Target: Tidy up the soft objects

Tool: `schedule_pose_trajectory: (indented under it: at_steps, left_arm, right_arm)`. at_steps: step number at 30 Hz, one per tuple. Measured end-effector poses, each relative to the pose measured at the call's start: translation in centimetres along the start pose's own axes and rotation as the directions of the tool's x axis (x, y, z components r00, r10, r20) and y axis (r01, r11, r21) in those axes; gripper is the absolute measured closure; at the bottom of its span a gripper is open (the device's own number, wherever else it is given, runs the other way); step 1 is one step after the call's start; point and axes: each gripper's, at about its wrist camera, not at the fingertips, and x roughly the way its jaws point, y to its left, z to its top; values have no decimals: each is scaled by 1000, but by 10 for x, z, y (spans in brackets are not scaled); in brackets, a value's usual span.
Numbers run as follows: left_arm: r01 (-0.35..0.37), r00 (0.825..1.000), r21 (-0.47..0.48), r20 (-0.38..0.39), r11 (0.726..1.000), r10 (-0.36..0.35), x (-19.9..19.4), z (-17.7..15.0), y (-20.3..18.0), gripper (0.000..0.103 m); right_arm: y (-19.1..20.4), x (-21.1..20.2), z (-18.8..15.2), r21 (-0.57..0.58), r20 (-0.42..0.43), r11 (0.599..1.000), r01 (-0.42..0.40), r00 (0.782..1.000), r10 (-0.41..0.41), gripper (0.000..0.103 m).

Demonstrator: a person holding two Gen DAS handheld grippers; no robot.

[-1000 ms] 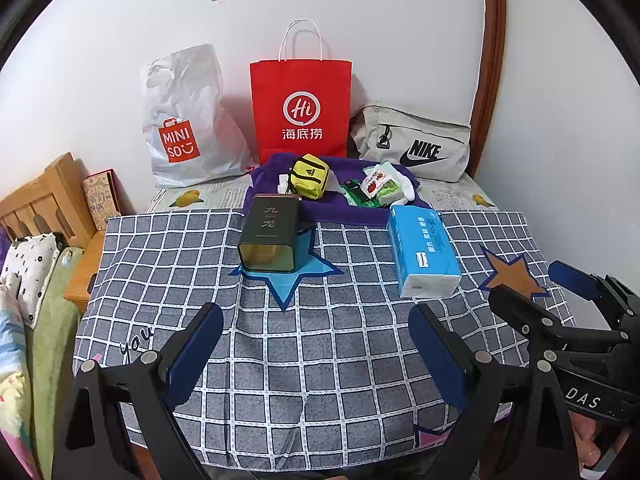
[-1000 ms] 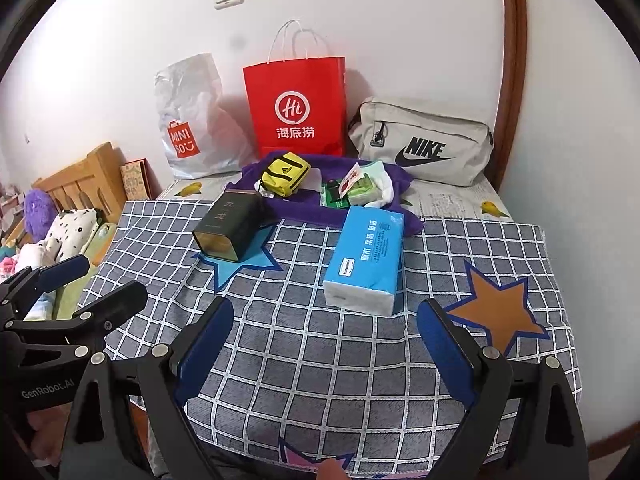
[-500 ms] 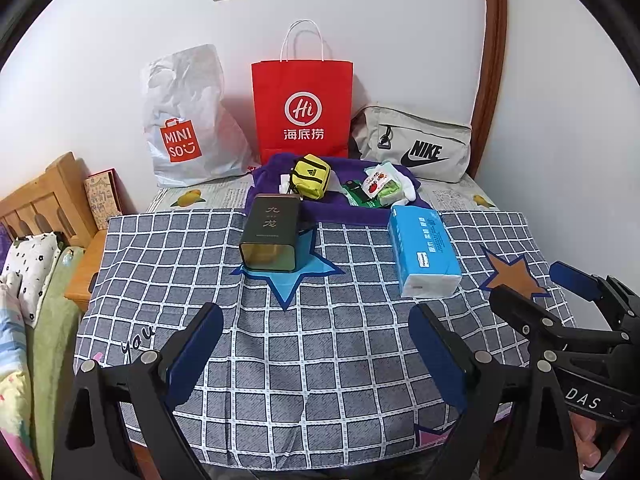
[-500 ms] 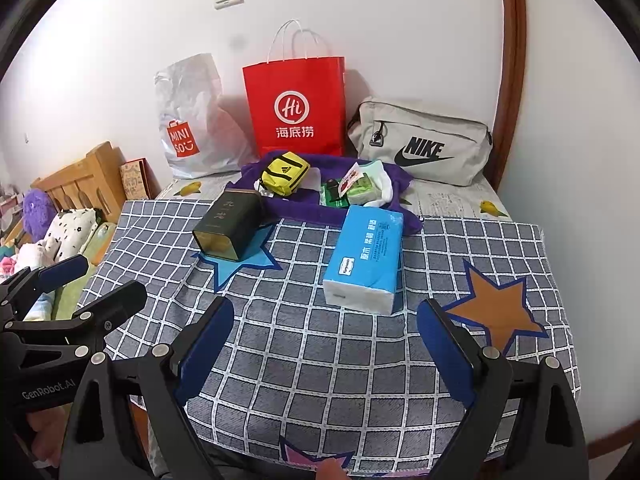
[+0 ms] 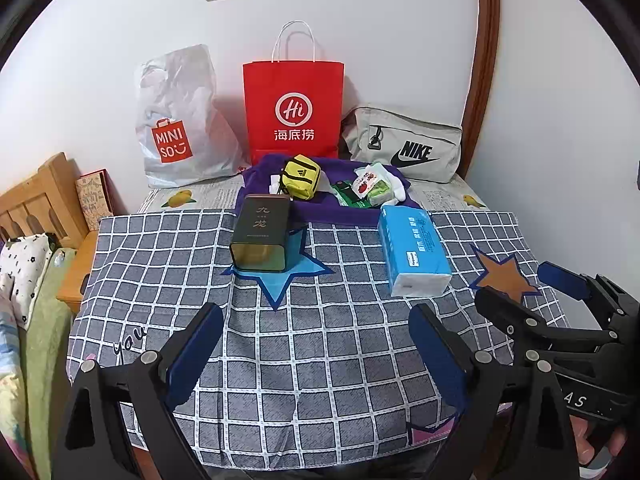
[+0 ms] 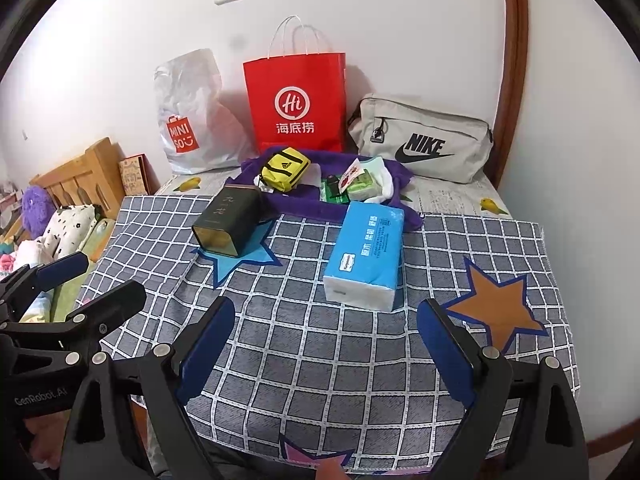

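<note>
On the checked cloth (image 5: pixel 304 344) I counted one blue tissue pack (image 5: pixel 414 254), one dark tin (image 5: pixel 262 238), and behind them one yellow pouch (image 5: pixel 302 176) on one purple towel (image 5: pixel 320 210), while my left gripper (image 5: pixel 316 356) and right gripper (image 6: pixel 326 350), both wide open and empty, hovered unmoved since before.

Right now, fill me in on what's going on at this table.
Nothing is being handled yet. A person holds the left gripper and right gripper open and empty over the near edge of the checked cloth. Ahead, a dark tin lies on its side and a blue tissue pack lies flat. Behind them a yellow pouch and small packets sit on a purple cloth. Three bags line the wall.
</note>
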Motion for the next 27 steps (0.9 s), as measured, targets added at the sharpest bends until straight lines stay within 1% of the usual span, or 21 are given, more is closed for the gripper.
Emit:
schedule_pose_trajectory:
  at_steps: [27]
  left_arm:
    - [-2, 1000, -4, -1, 1000, 2, -1, -1, 0, 9]
  right_arm:
    - [2, -1, 0, -1, -3, 1000, 11, 1000, -11, 11]
